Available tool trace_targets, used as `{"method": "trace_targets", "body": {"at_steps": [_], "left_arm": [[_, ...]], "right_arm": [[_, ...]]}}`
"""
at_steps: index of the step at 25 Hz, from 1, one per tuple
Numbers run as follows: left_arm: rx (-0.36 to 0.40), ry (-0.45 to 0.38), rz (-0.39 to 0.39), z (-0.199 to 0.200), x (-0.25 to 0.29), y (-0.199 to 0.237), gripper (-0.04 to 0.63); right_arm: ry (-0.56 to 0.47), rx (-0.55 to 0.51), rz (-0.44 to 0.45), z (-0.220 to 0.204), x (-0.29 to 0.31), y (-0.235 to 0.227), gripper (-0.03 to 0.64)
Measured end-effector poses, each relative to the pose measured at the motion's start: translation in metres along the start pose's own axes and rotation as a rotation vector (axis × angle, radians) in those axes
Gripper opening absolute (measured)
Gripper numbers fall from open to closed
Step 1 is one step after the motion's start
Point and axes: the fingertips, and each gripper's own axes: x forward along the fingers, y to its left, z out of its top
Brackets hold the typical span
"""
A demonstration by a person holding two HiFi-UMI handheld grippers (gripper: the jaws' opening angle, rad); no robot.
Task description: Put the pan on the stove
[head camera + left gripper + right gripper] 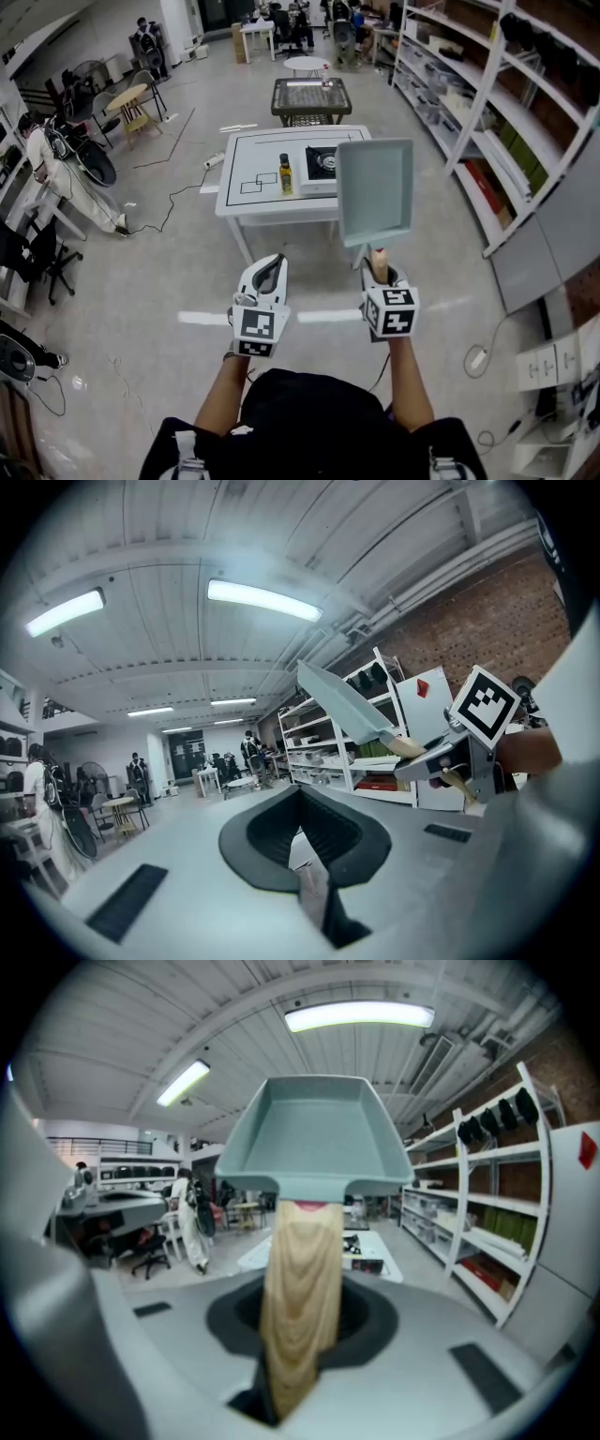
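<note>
My right gripper (pixel 380 273) is shut on the wooden handle (pixel 300 1307) of a square pale teal pan (pixel 375 187). The pan (pixel 319 1138) is held up in the air, its hollow side facing me, short of the white table (pixel 253 202). A portable stove (pixel 323 164) sits on the right part of that table. My left gripper (pixel 270 268) hangs beside the right one at about the same height. Its jaws (pixel 314 892) are shut with nothing between them. In the left gripper view the pan (pixel 342 705) shows edge-on to the right.
A yellow oil bottle (pixel 285 174) stands on the table left of the stove. Metal shelving (pixel 487 103) runs along the right wall. A dark low table (pixel 311 98) stands beyond the white one. A person (pixel 56 169), chairs and floor cables are at the left.
</note>
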Motion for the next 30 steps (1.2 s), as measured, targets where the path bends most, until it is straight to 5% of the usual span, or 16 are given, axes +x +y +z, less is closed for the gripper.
{"method": "trace_targets", "body": {"at_steps": [18,30], "left_arm": [[-0.025,-0.005,0.01,-0.006,0.056,0.011,0.025],[-0.039,-0.003,-0.001,-0.018,0.135,0.079,0.025]], "right_arm": [[0.018,-0.021,0.042,0.008,0.049,-0.012,0.094],[0.044,-0.003,0.013,0.037,0.142,-0.021,0.095]]}}
